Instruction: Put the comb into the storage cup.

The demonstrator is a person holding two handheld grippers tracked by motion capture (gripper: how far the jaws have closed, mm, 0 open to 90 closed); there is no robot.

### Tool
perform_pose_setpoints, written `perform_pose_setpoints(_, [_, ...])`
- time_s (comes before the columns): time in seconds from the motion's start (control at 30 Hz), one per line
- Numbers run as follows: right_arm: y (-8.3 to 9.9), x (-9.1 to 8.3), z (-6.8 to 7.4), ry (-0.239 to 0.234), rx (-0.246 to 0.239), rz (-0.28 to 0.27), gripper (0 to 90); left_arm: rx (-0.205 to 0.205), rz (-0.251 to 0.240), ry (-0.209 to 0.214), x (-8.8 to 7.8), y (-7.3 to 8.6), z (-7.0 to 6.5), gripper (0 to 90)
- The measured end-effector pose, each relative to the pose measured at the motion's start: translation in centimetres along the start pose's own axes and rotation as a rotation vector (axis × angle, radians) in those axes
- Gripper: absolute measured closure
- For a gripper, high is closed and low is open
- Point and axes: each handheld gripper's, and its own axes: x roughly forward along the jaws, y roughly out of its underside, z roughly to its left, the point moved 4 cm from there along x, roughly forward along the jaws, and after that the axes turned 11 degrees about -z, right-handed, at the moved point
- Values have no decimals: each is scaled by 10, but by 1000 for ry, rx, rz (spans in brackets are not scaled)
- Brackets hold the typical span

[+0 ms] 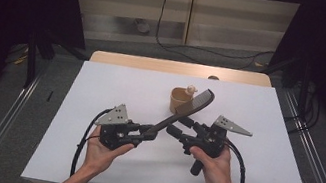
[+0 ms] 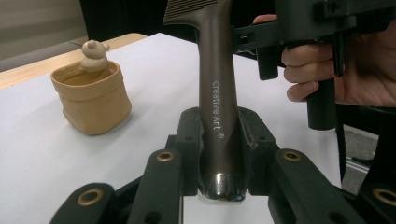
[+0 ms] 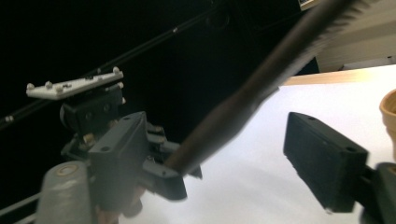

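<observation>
The left gripper (image 1: 147, 132) is clamped on the handle end of the comb (image 1: 182, 113), which slants up from it toward the pouch (image 1: 180, 100). The right gripper (image 1: 180, 127), jaws apart and gripping nothing, sits just beside the comb's shaft. The tan pouch, a small bear (image 2: 94, 55) inside, stands on the white table (image 1: 100, 90) beyond the comb's teeth.

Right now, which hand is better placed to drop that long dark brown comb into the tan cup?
Left. The left claw is already clamped on the handle of the long dark brown comb, whose toothed end hangs by the tan cup. The right claw is open beside the shaft, holding nothing.
</observation>
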Motion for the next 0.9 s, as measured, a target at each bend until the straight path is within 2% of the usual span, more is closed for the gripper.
perform_pose_setpoints(0.13, [6, 4, -1, -11, 69, -8, 320, 2, 2, 3, 1, 0, 0, 726])
perform_pose_setpoints(0.23, [6, 4, -3, -10, 84, -18, 374, 7, 7, 6, 1, 0, -1, 726])
perform_pose_setpoints(0.3, [4, 4, -3, -16, 108, -44, 434, 2, 4, 10, 2, 1, -1, 726])
perform_pose_setpoints(0.47, [7, 2, -7, -10, 171, -67, 540, 4, 9, 5, 3, 2, -1, 726])
perform_pose_setpoints(0.53, [9, 2, -9, -13, 203, -78, 607, 3, 8, 9, 3, 2, -1, 726])
perform_pose_setpoints(0.6, [9, 2, -10, -3, 204, -88, 634, 1, 6, 11, 3, 2, -1, 725])
perform_pose_setpoints(0.9, [10, 2, -9, -15, 212, -86, 667, 7, 8, 8, 2, 2, 0, 725])
